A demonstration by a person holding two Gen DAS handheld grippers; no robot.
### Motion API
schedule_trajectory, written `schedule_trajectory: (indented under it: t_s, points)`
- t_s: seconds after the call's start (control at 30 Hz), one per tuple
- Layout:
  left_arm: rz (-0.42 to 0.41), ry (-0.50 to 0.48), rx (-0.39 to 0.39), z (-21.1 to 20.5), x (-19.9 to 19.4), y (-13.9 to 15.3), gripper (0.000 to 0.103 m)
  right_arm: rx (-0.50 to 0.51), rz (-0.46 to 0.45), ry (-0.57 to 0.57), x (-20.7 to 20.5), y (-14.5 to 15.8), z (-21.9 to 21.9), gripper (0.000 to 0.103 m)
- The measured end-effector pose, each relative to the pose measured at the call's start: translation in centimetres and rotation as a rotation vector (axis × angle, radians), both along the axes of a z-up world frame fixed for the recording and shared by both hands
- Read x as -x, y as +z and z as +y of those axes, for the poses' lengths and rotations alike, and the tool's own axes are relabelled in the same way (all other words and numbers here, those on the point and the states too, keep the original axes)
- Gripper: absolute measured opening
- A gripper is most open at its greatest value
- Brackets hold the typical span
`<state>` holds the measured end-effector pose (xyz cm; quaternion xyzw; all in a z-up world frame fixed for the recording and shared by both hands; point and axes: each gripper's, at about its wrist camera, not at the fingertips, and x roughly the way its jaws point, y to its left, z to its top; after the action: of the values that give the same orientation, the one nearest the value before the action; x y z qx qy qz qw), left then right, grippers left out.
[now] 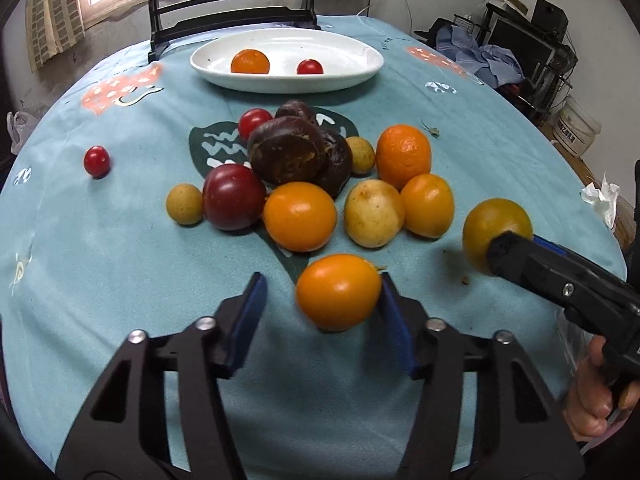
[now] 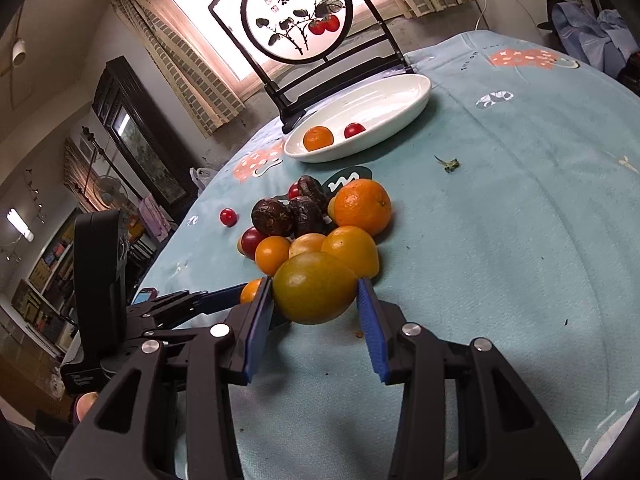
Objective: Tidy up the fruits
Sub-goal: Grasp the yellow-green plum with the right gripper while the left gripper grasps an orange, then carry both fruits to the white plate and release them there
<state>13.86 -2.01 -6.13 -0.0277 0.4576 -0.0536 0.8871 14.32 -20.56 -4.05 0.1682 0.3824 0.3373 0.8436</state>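
Note:
A smooth orange fruit [image 1: 338,292] lies on the teal tablecloth between the fingers of my left gripper [image 1: 322,284]. The right pad touches it, while the left pad stands apart, so this gripper is open. My right gripper [image 2: 314,284] is shut on a yellow-green fruit [image 2: 316,292], seen at the right of the left wrist view as the yellow-green fruit [image 1: 494,224]. Behind them lies a pile of oranges, dark wrinkled fruits [image 1: 288,152] and a red plum [image 1: 234,196]. The white oval plate [image 1: 352,60] at the back holds a mandarin [image 1: 250,61] and a cherry tomato [image 1: 309,67].
A lone cherry tomato [image 1: 96,161] sits left of the pile. A framed round screen [image 2: 298,12] stands behind the plate. Crumpled tissue [image 1: 602,200] lies at the table's right edge. A person's hand [image 1: 592,400] grips the right tool's handle.

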Motion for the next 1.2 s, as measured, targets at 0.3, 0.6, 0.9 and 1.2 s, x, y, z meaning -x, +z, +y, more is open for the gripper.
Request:
schedule_trajectory:
  t_s: [0.3,0.6,0.9,1.2]
  points:
    - [-0.013,-0.029,0.011,-0.2,0.2,0.1,0.039,0.021,0.0,-0.001,-0.1,0.0,0.2,0.043]
    - [-0.088,0.009,0.077,3.1,0.8,2.7,0.04,0.108,-0.066,0.035,-0.7,1.5,1.5,0.043]
    - [-0.192,0.064,0.025,6.0,-7.3,7.9,0.04,0.113,-0.144,-0.087,-11.7,5.8,3.1,0.043]
    - [-0.134,0.132,-0.036,8.3,-20.6,7.5,0.04,0.207,-0.052,-0.132,-22.5,2.8,6.1,0.043]
